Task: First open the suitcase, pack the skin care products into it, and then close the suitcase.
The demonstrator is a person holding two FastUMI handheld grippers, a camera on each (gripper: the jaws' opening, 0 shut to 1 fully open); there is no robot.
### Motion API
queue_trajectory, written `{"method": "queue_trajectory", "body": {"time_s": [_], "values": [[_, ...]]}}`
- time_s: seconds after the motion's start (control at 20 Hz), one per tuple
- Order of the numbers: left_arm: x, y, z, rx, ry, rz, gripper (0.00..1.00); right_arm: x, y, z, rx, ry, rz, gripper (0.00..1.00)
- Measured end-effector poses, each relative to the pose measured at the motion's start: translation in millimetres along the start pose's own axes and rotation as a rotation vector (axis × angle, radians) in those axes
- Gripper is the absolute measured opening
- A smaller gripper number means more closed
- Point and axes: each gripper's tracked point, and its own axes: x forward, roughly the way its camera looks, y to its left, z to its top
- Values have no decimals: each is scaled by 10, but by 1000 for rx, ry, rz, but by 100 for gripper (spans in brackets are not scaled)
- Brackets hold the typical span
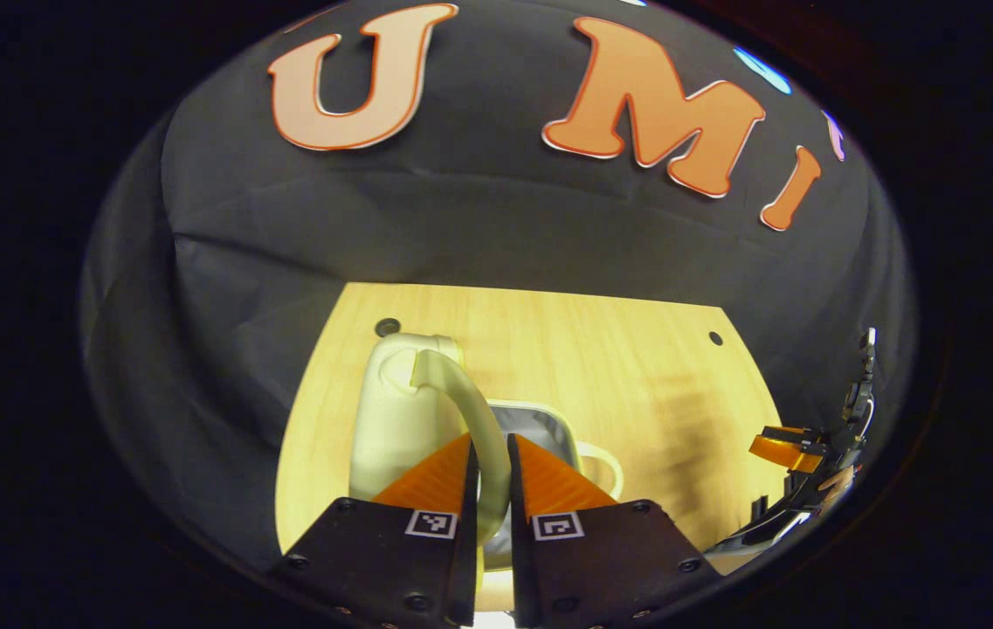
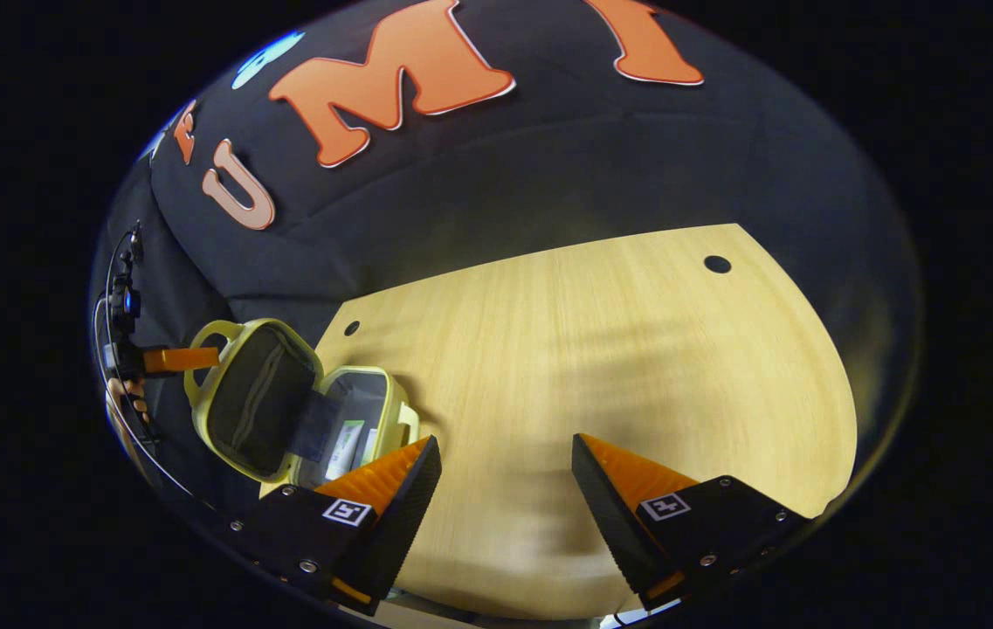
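Your left gripper (image 1: pixel 490 476) pinches the suitcase's handle (image 1: pixel 470 411), propping the lid (image 2: pixel 256 411) up; your right gripper (image 2: pixel 505 472) hangs spread and empty. Tubes (image 2: pixel 348 445) already lie in the suitcase (image 2: pixel 356 419) on the table (image 2: pixel 636 349). It looks light, stiff-shelled; that handle seems the best hold.

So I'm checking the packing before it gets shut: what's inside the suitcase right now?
In the right gripper view the suitcase stands open, and a pale tube and something white beside it lie in its lower half. The right gripper's finger covers the rest of that half.
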Motion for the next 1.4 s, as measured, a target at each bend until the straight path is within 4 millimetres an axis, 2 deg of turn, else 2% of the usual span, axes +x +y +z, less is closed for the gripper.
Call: {"method": "queue_trajectory", "body": {"time_s": [0.25,0.5,0.75,1.0,1.3,1.35,1.4], "values": [[302,-610,-212,16,60,-45,17,-189,-462,-68,36,-5,-26,96],[705,-1142,-574,10,146,-96,17,-328,-842,-240,70,12,-64,96],[1097,-1402,-929,37,227,-102,18,-405,-1035,-386,77,28,-81,96],[1532,-1670,-1403,85,306,-45,17,-461,-1119,-530,86,52,-84,96],[1665,-1949,-1663,148,332,56,18,-550,-1210,-657,88,75,-87,96],[1657,-2015,-1674,136,331,67,22,-579,-1250,-688,88,75,-87,96],[1560,-1980,-1613,125,328,76,23,-597,-1260,-702,87,75,-85,96]]}}
